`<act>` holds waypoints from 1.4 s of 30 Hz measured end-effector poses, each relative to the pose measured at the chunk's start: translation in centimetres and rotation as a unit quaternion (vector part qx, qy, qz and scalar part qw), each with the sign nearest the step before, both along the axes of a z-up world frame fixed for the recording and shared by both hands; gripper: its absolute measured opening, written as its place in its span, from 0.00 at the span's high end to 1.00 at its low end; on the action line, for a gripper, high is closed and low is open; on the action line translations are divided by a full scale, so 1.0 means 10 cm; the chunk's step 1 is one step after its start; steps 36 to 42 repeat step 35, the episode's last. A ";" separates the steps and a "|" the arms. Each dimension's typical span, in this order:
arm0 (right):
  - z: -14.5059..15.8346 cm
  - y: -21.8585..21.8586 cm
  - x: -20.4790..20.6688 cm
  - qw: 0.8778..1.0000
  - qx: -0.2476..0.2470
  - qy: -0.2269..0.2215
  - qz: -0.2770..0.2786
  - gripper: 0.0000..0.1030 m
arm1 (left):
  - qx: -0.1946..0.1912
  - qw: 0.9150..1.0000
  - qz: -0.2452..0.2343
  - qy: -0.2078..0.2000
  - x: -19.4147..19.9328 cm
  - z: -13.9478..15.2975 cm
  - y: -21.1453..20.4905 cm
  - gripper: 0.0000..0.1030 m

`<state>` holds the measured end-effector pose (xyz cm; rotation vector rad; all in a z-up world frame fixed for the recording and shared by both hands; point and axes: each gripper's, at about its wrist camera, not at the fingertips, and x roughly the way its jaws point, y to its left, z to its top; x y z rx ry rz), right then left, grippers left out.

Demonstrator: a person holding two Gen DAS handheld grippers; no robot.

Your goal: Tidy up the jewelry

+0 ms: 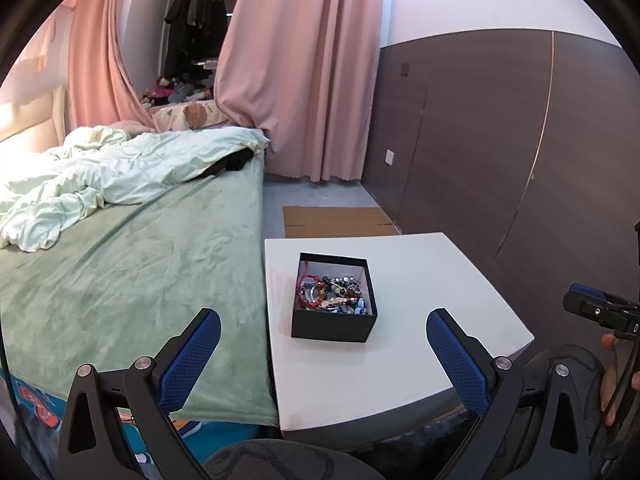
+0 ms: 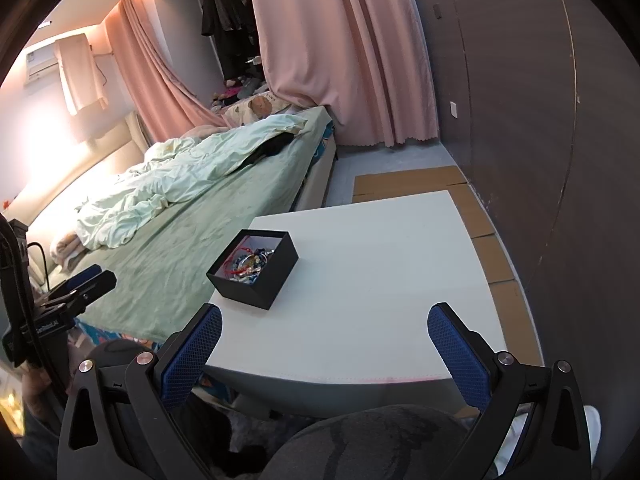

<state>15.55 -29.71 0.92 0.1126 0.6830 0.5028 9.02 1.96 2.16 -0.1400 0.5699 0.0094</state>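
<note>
A small black box [image 1: 334, 326] with a white lining stands on the white table [image 1: 420, 264], filled with a tangle of jewelry [image 1: 330, 295]: red cords, beads and metal pieces. In the right wrist view the same box [image 2: 256, 284] sits on the table's [image 2: 380, 264] left part, its jewelry [image 2: 250, 265] partly hidden by the box wall. My left gripper [image 1: 323, 318] is open, held back from the box near the table's front edge. Open too is my right gripper [image 2: 325, 314], which hovers over the table's front half, right of the box. Neither holds anything.
A bed [image 1: 132, 252] with a green blanket and a crumpled quilt borders the table's left side. Flat cardboard [image 1: 340, 222] lies on the floor behind the table. A dark panelled wall [image 1: 480, 152] runs along the right. Pink curtains [image 1: 304, 72] hang at the back.
</note>
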 end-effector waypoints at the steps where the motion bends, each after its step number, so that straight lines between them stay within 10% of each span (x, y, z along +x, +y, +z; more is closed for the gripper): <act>1: 0.00 0.00 0.00 1.000 0.000 0.000 0.000 0.00 | 0.000 1.000 0.002 -0.002 -0.01 0.00 0.00 0.00; 42: -0.02 -0.02 0.02 1.000 0.005 0.003 -0.003 0.00 | 0.021 1.000 0.005 -0.005 0.01 -0.01 -0.02 0.00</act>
